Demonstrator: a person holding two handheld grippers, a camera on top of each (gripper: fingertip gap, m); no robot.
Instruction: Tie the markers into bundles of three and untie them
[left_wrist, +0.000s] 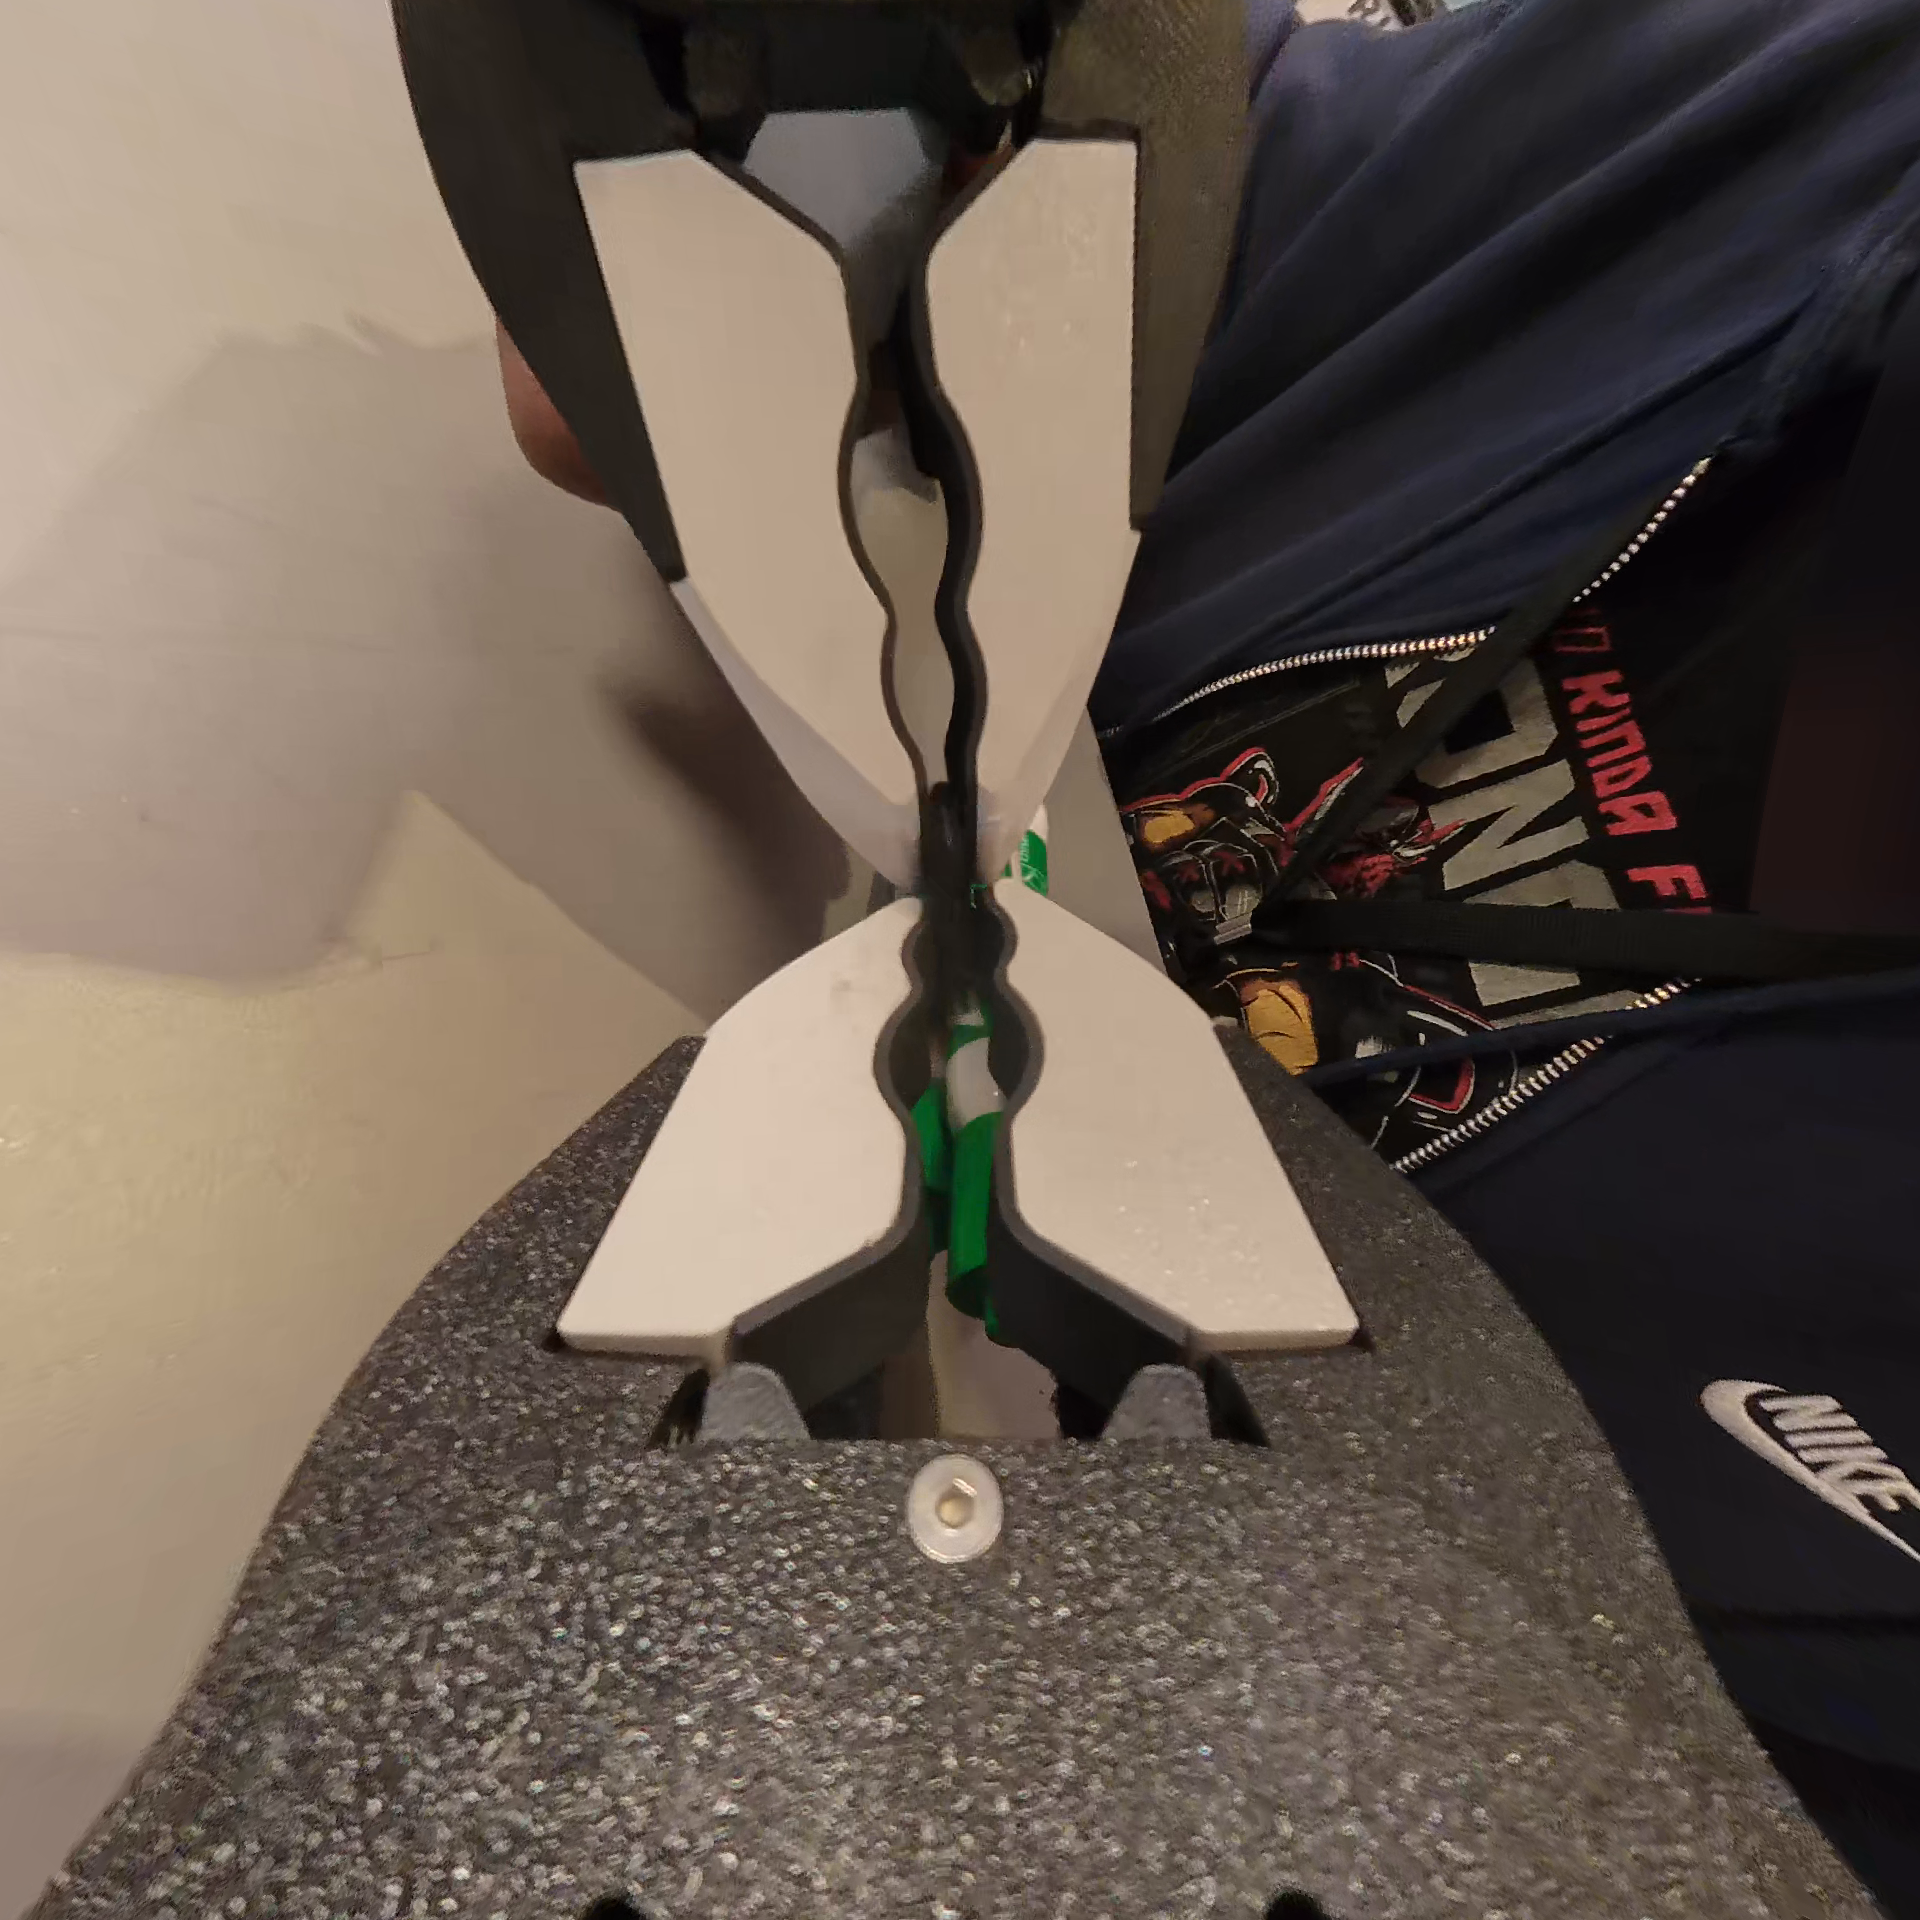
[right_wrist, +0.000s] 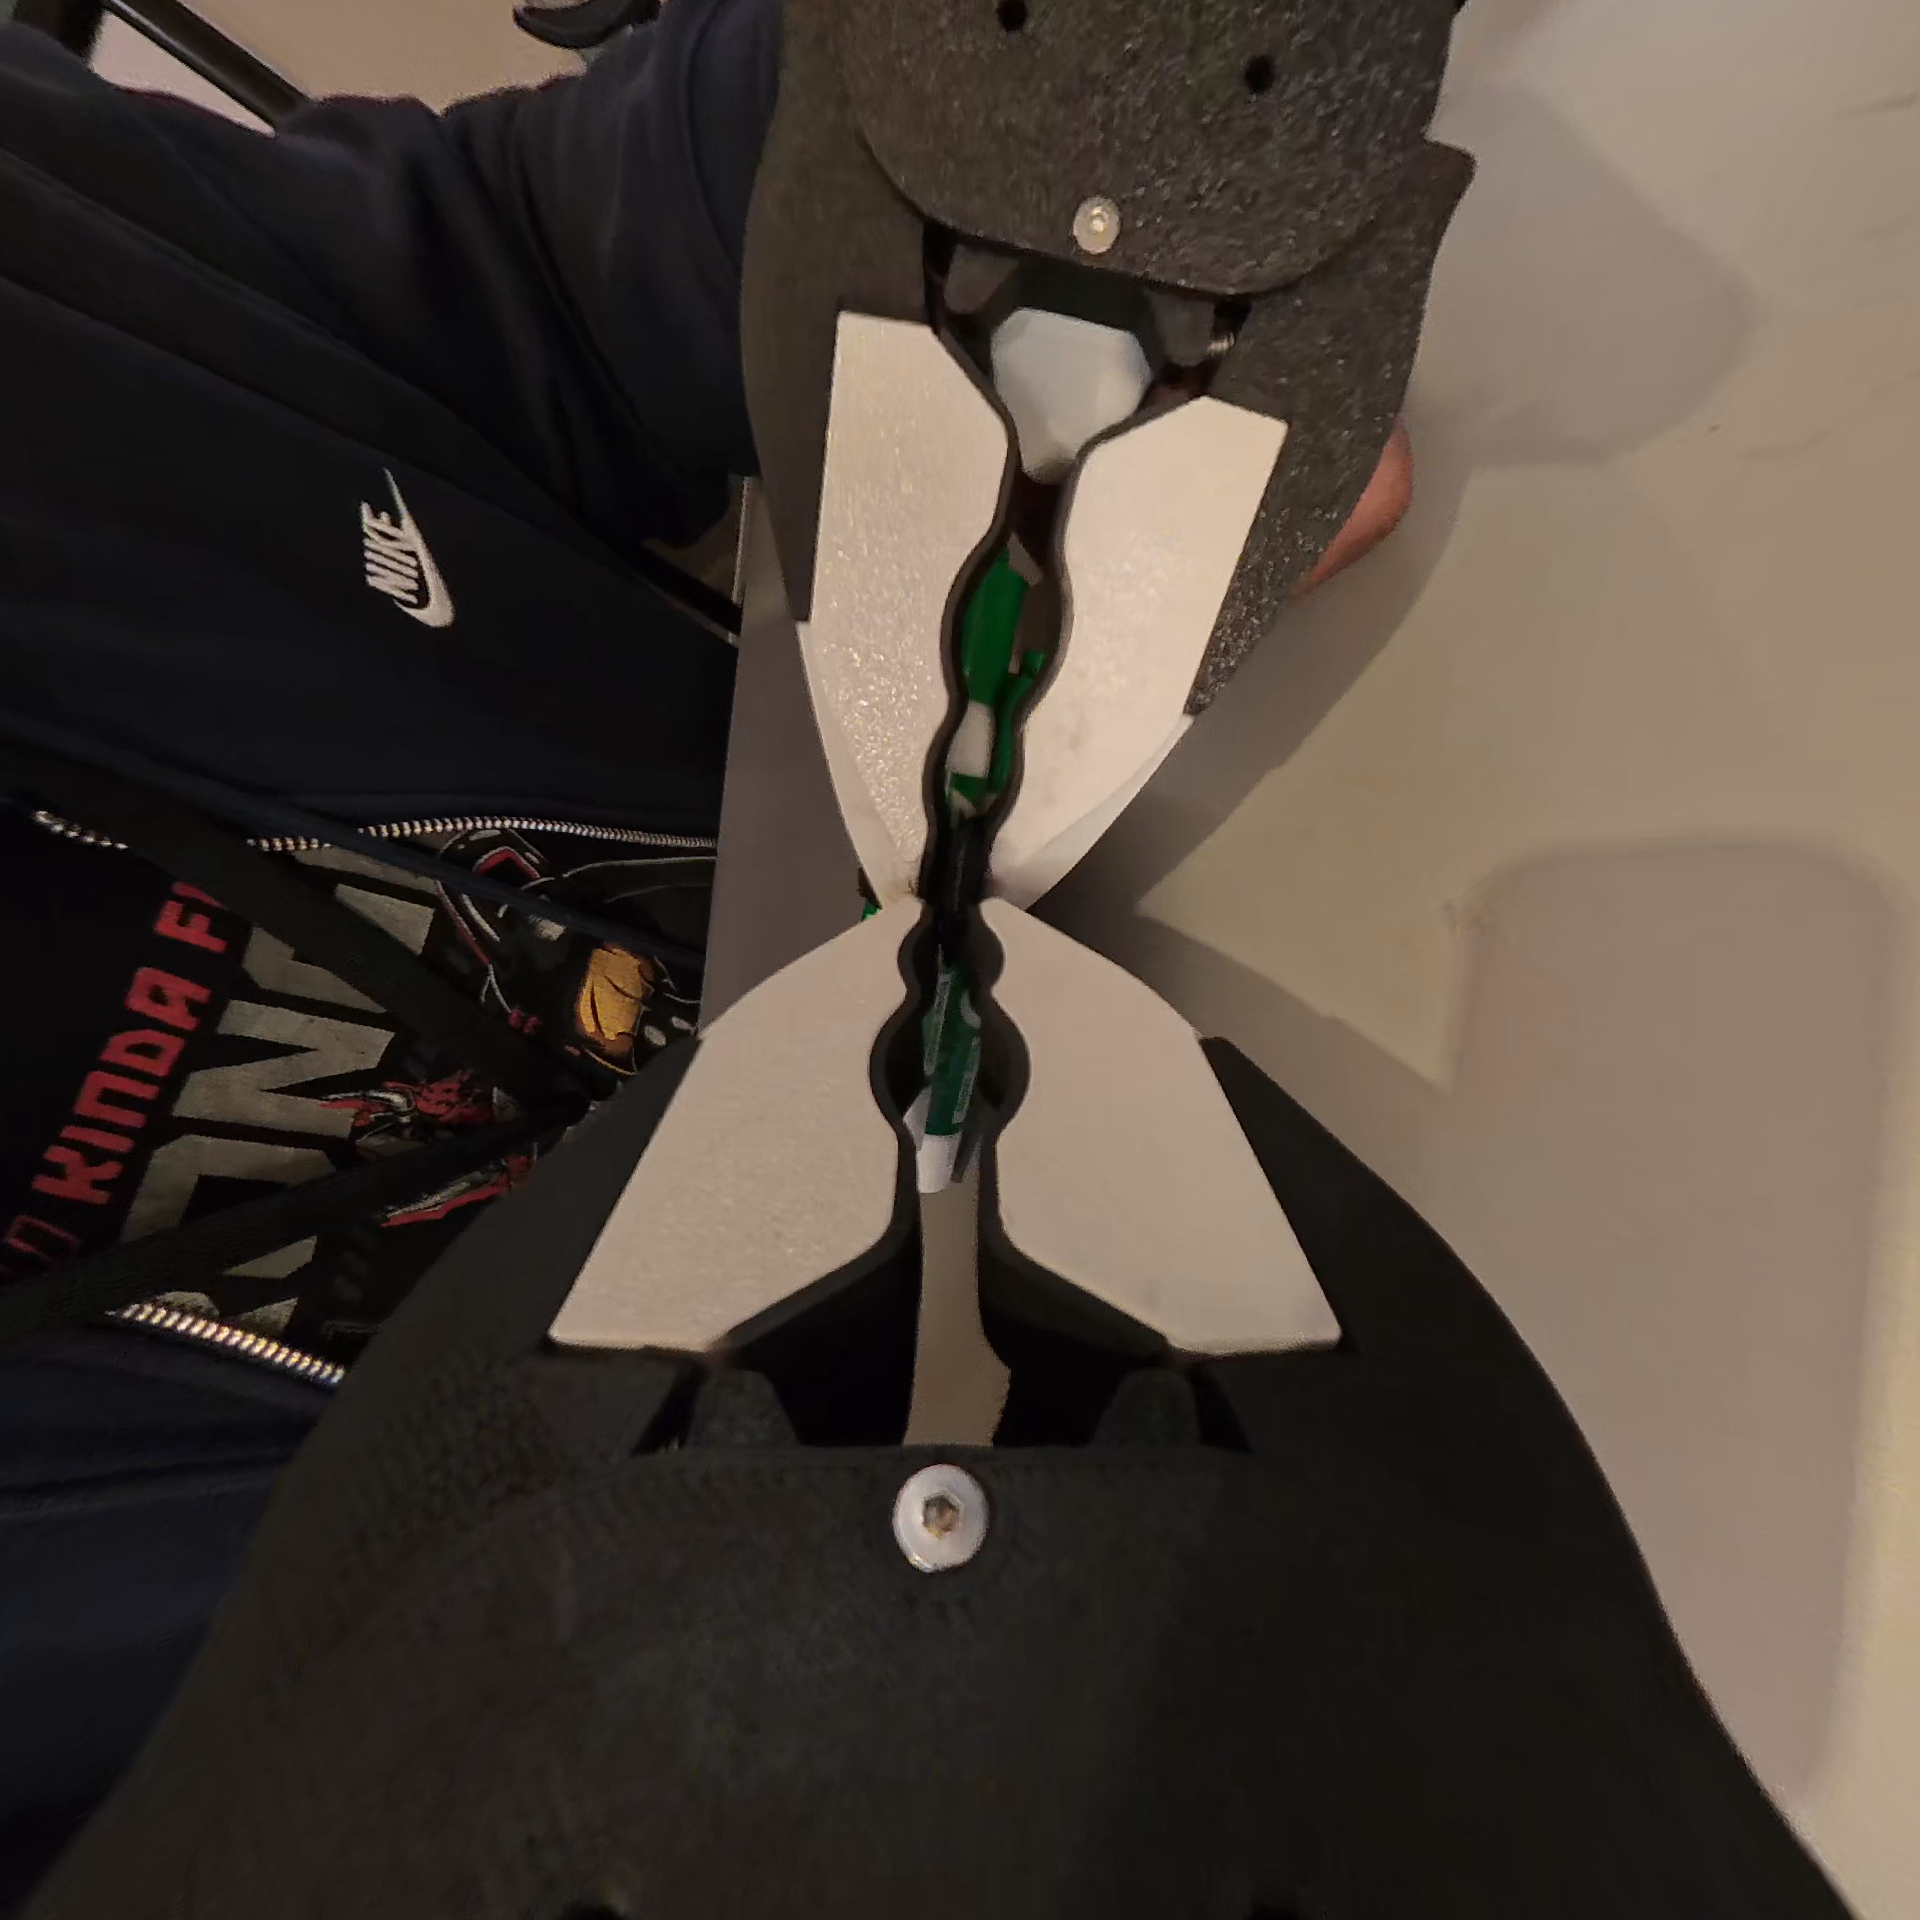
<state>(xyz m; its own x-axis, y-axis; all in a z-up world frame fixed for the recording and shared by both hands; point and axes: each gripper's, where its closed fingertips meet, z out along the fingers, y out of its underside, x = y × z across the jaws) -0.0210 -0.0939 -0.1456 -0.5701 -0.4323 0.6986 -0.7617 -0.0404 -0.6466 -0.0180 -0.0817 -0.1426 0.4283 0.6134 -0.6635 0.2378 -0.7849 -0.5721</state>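
Observation:
My two grippers meet tip to tip over a pale table. In the left wrist view my left gripper (left_wrist: 956, 920) is below and the right gripper (left_wrist: 951, 821) comes from above. A black band (left_wrist: 948, 873) runs between both pairs of tips, and both pairs of fingers are closed on it. Green and white markers (left_wrist: 961, 1143) lie underneath and show through the slit between the left fingers. In the right wrist view my right gripper (right_wrist: 951, 920) faces the left gripper (right_wrist: 954, 862), with the black band (right_wrist: 951, 888) between them and the markers (right_wrist: 948, 1049) below.
A person in a dark zip jacket over a printed shirt (left_wrist: 1507, 520) stands close at the table's edge, also in the right wrist view (right_wrist: 312, 416). The pale table top (left_wrist: 208, 1143) spreads on the other side (right_wrist: 1558, 1143). My left and right fingertips are right by each other.

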